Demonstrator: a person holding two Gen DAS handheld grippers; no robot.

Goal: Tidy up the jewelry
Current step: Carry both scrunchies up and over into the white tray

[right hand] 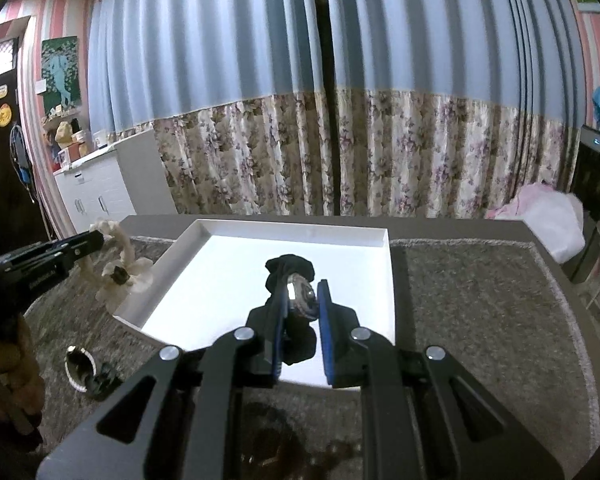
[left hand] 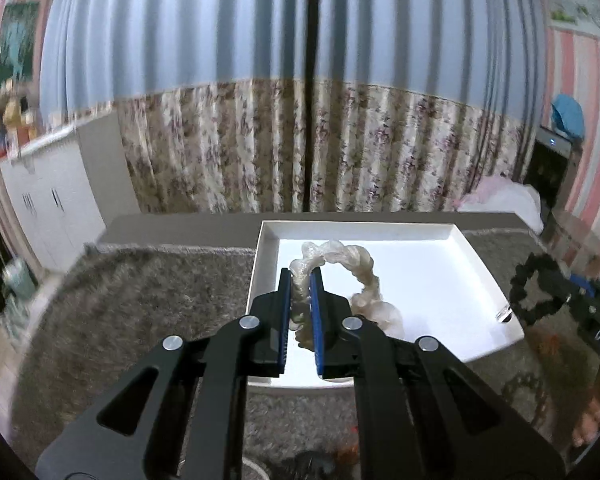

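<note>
The left gripper (left hand: 300,280) has its jaws clamped on a cream, twisted fabric scrunchie (left hand: 352,268), which hangs in a loop above the near left part of the shallow white rectangular tray (left hand: 380,232). The right gripper (right hand: 305,292) has its jaws pinched on a black fabric scrunchie with a shiny silver ornament (right hand: 296,276), held over the middle of the same tray. Judging by this, both pieces are carried but not yet set down; the tray floor appears bare, so the sorting is at an early stage. On the grey shaggy mat (right hand: 480,312) covering the bench, a small round dark item with a pale rim (right hand: 80,364) lies near the tray's corner, probably awaiting its turn. Nothing blocks either drop; the two grippers work close together.
</note>
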